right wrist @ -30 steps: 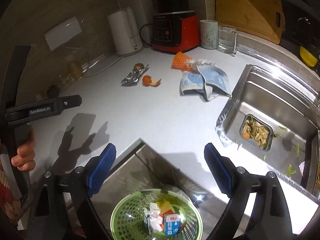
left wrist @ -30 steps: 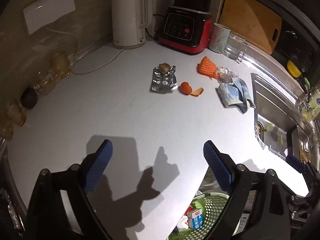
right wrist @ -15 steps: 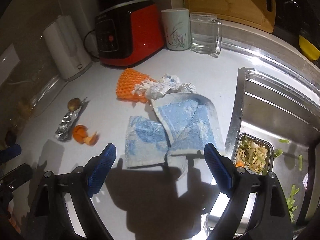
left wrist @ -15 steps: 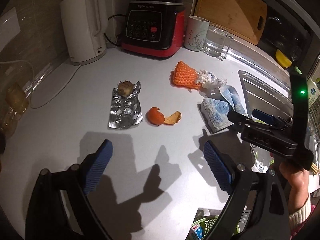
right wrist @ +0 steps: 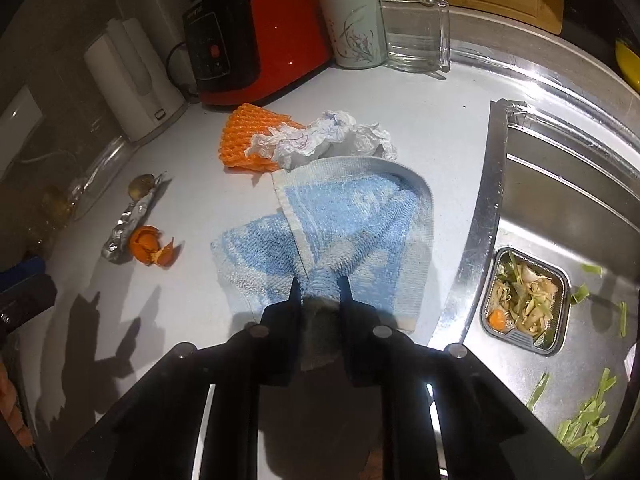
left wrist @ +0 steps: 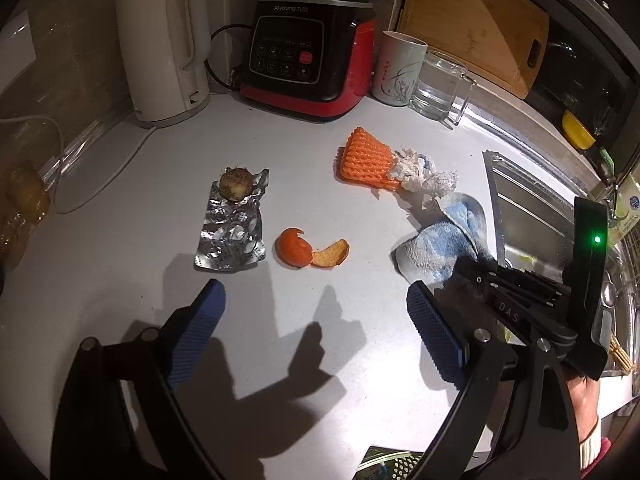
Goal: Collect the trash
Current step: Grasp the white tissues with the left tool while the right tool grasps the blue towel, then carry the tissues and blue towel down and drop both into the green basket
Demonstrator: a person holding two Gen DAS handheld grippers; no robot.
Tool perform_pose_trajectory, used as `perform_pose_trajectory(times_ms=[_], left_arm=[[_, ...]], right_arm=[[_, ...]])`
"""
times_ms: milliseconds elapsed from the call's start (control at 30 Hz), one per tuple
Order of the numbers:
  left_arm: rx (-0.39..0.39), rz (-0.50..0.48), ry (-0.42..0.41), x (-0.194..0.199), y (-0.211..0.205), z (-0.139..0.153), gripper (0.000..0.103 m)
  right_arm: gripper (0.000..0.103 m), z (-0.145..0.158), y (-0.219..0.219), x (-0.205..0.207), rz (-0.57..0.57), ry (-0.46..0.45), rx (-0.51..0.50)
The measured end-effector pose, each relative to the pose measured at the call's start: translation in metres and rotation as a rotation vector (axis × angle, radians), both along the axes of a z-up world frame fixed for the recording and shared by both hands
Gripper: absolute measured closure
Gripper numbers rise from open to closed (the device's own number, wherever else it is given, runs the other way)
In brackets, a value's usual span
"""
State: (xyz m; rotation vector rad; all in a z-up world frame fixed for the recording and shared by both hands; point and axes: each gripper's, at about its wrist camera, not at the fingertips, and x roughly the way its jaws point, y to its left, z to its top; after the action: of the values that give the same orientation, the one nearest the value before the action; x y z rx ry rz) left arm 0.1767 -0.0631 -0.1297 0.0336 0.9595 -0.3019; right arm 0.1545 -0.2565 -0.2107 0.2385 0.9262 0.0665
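Observation:
Trash lies on the white counter: an orange peel (left wrist: pixel 298 250), crumpled foil (left wrist: pixel 232 236) with a brown round scrap (left wrist: pixel 236 184) on it, an orange foam net (left wrist: pixel 366 158) and a crumpled tissue (left wrist: pixel 424 174). My left gripper (left wrist: pixel 314 294) hovers open just in front of the peel, nothing between its fingers. A blue towel (right wrist: pixel 352 216) lies beside the sink. My right gripper (right wrist: pixel 319 286) is shut on a pinched fold at the towel's near edge. The net (right wrist: pixel 248 136) and tissue (right wrist: pixel 320 138) sit just beyond the towel.
A white kettle (left wrist: pixel 164 48), red blender base (left wrist: pixel 308 60), mug (left wrist: pixel 400 68) and glass jug (left wrist: pixel 440 84) line the back wall. The steel sink (right wrist: pixel 560 200) on the right holds a tray of food scraps (right wrist: pixel 524 296). A green basket's rim (left wrist: pixel 384 464) peeks below the counter edge.
Both grippers came forward from the basket over the counter. The right gripper, open half a second ago above the towel, has dropped and shut on its near fold.

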Motion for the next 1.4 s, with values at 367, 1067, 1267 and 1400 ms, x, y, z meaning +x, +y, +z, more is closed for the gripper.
perform_pose_trajectory(times_ms=[367, 1067, 1267, 1400], left_arm=[[-0.063, -0.039, -0.012, 0.019, -0.075, 0.009, 0.015], [0.067, -0.064, 0.021, 0.095, -0.188, -0.057, 0.094], [0.03, -0.058, 0.003, 0.074, -0.174, -0.035, 0.095], [0.02, -0.054, -0.02, 0.051, -0.161, -0.015, 0.095]], right_arm=[[0.086, 0.038, -0.028, -0.078, -0.016, -0.071, 0.069], [0.086, 0.039, -0.091, -0.093, -0.068, -0.109, 0.124], [0.086, 0.047, -0.083, -0.096, -0.05, -0.123, 0.116], [0.086, 0.058, -0.076, -0.108, -0.037, -0.14, 0.107]])
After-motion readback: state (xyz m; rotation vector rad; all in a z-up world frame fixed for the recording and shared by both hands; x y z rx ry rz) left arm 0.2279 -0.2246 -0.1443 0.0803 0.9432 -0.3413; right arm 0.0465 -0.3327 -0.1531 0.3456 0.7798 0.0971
